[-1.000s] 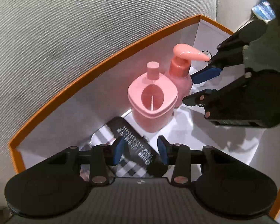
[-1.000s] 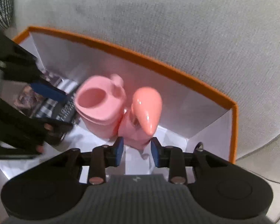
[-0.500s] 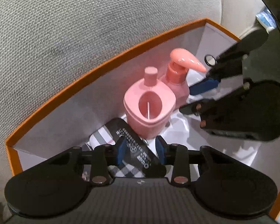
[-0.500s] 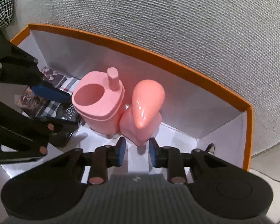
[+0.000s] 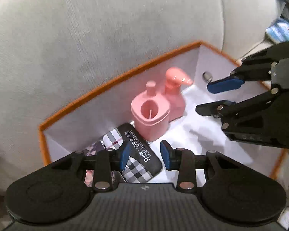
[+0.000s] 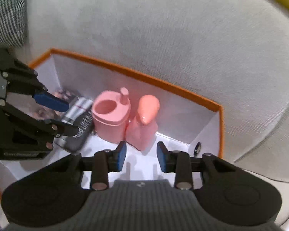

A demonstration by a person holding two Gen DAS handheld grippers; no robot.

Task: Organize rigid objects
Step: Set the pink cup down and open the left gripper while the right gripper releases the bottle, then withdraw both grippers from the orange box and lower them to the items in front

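orange box on grey upholstery: both grippers empty above it

grey woven upholstery [image 6: 183, 38] is seen behind and around an orange-rimmed box [image 5: 113, 80] with white inner walls. a houndstooth fabric [image 6: 7, 19] is noted at the upper left of the right wrist view.

contents of the box: a pink holder cup [image 5: 150, 113] is stood upright near the far wall, with a round opening and a short post on its top. a pink pump bottle [image 5: 174, 94] is stood upright just beside it, apparently touching, nozzle pointed toward the box's right wall. a black plaid case [image 5: 138, 154] with white print is laid tilted at the left of the holder cup, over other patterned flat items that cannot be identified. a small metal fitting [image 5: 206, 76] is seen on the right wall.

left gripper [image 5: 145, 155]: fingers spread, nothing held, hovering over the plaid case. right gripper [image 6: 141, 156]: fingers spread, nothing held, in front of the pump bottle.

handling, judged: bottle and cup are taken to be stiff moulded plastic, light, smooth and somewhat slippery. the bottle is best taken at its squared body or neck, not by the nozzle, which may turn or depress. the cup is best pinched across one wall at the opening. the case looks rigid and flat; its long edges are the likely hold
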